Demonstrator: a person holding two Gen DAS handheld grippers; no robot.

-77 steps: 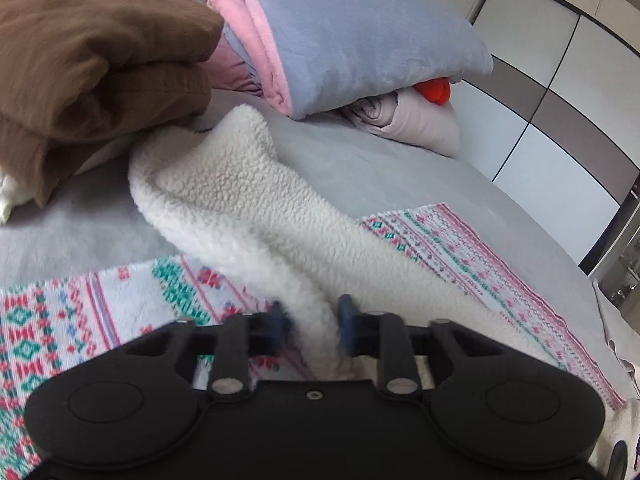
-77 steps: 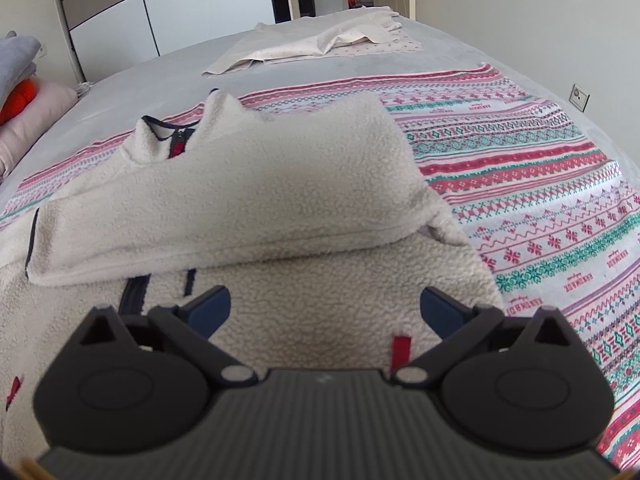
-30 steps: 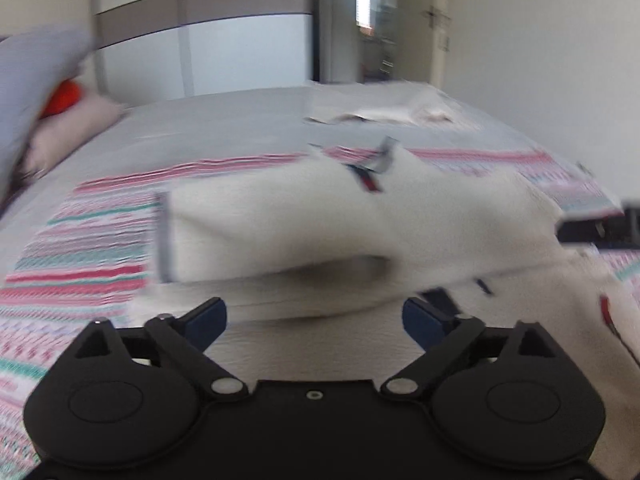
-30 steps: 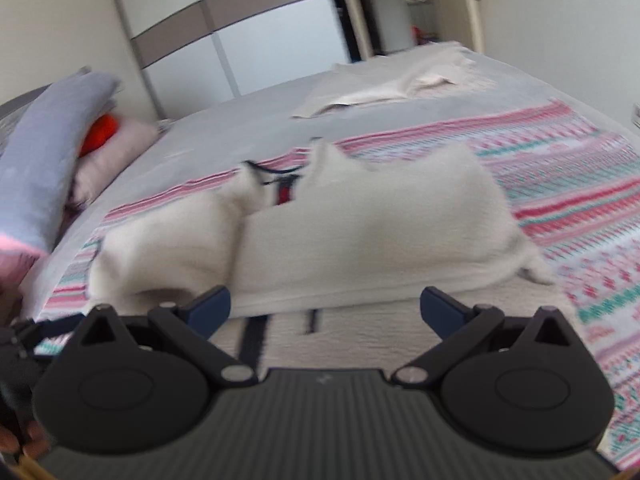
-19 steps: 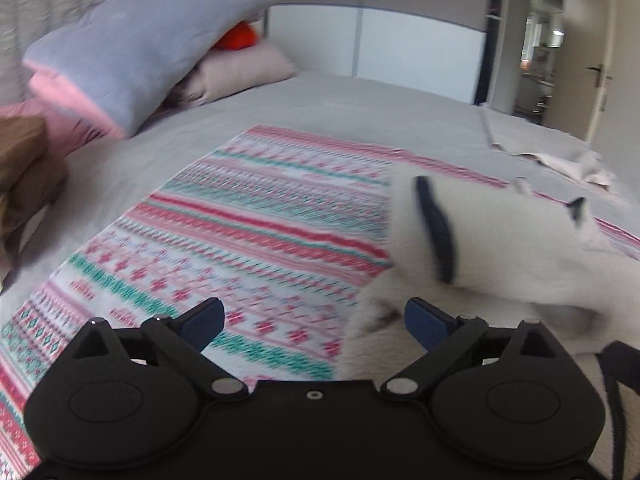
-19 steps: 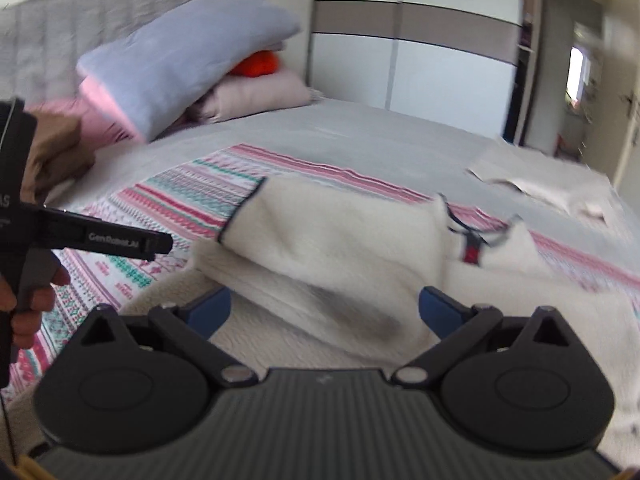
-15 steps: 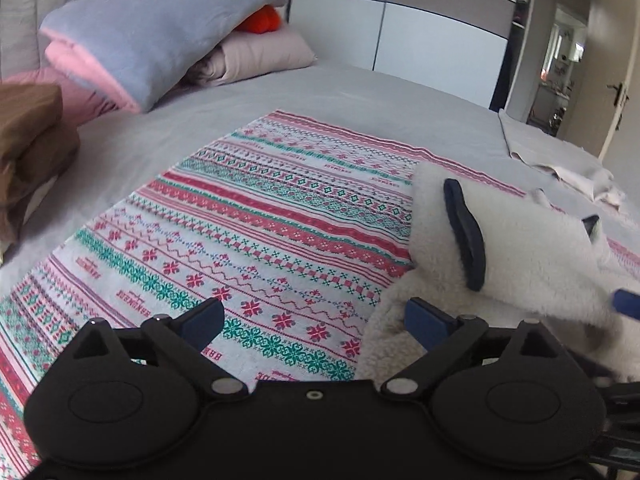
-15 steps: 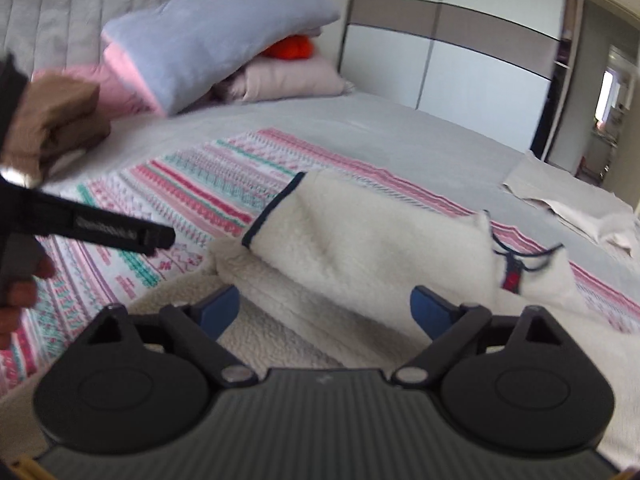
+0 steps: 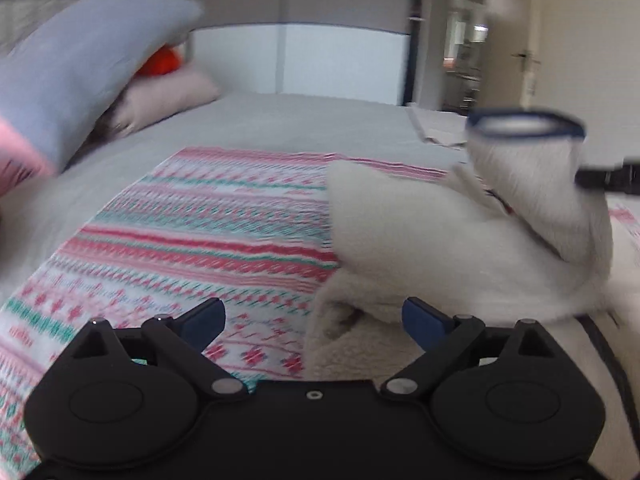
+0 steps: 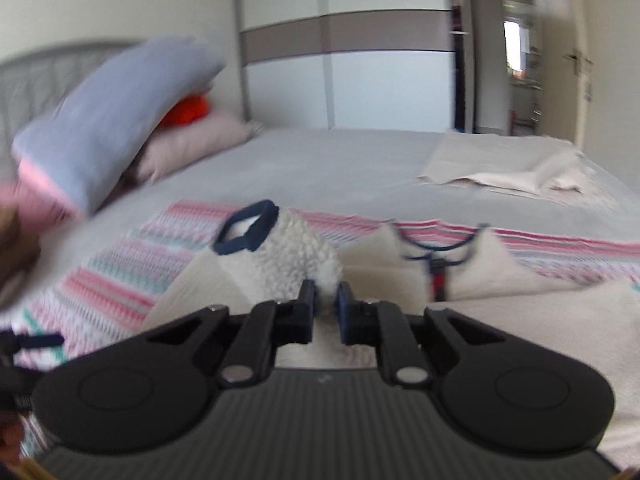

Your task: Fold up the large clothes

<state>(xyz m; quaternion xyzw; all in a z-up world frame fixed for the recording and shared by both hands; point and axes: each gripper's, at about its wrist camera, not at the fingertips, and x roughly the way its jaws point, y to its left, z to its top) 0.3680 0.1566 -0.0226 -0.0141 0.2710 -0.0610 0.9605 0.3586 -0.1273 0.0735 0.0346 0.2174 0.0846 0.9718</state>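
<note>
A wardrobe (image 10: 360, 76) is standing behind the bed (image 10: 328, 164). Daylight is coming through the doorway (image 10: 520, 76).

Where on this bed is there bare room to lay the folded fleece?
Free: the patterned blanket left of the fleece jacket, and the grey sheet between the pillow stack and the beige cloth. Crowded: the headboard end, under pillows.

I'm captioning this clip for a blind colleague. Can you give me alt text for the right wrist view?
The right hand-held gripper is shut on a fleece sleeve, lifting its navy-trimmed cuff above the rest of the cream fleece. The fleece lies on a striped blanket on a grey bed, with pillows stacked at the left.
</note>
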